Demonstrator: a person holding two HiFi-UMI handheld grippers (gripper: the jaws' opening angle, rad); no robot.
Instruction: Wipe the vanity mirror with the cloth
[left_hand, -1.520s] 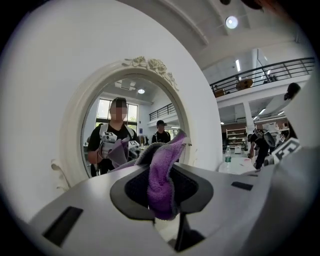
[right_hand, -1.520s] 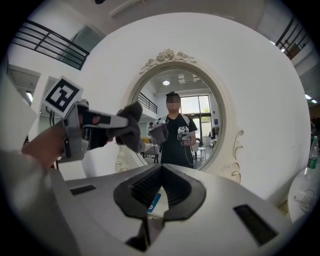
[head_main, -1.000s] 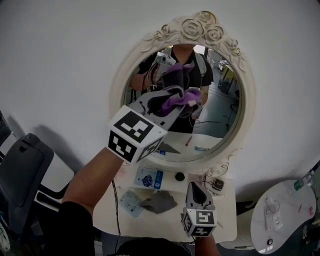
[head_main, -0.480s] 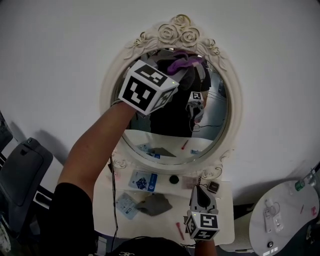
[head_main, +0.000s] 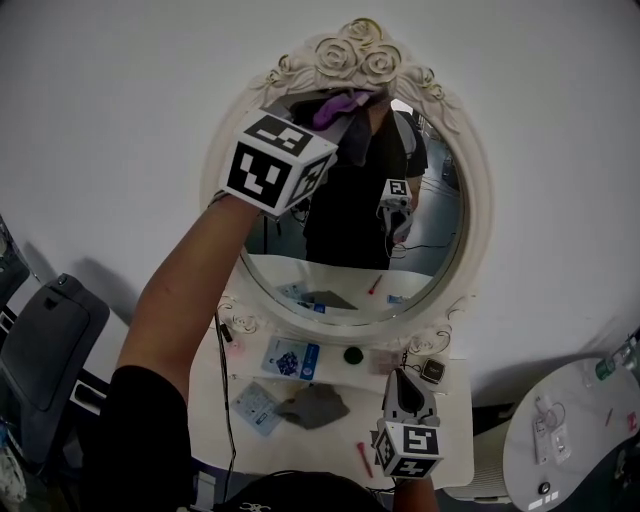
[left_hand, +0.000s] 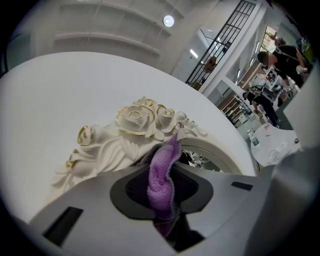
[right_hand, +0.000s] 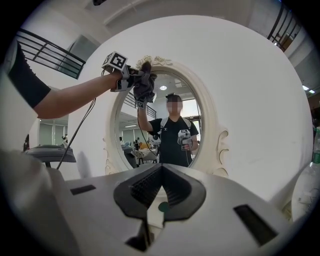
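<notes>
The oval vanity mirror (head_main: 345, 225) hangs in a white frame topped by carved roses (head_main: 365, 58). My left gripper (head_main: 335, 115) is raised to the glass's top edge, just under the roses, shut on a purple cloth (head_main: 342, 101) that presses against the mirror. In the left gripper view the cloth (left_hand: 162, 177) bulges between the jaws, its tip touching the rose carving (left_hand: 140, 119). My right gripper (head_main: 405, 392) hangs low over the vanity table, shut and holding nothing. From the right gripper view the mirror (right_hand: 167, 125) and the cloth (right_hand: 144, 82) are ahead of the right gripper (right_hand: 160, 172).
The white vanity table (head_main: 450, 435) carries a grey rag (head_main: 315, 405), printed packets (head_main: 290, 357), a small black round thing (head_main: 352, 354) and a red pen (head_main: 363, 458). A round white side table (head_main: 570, 440) stands at the right, a dark chair (head_main: 45, 340) at the left.
My left gripper has carried the purple cloth from the mirror's middle up to its top edge under the roses. The right gripper has stayed low over the table.
</notes>
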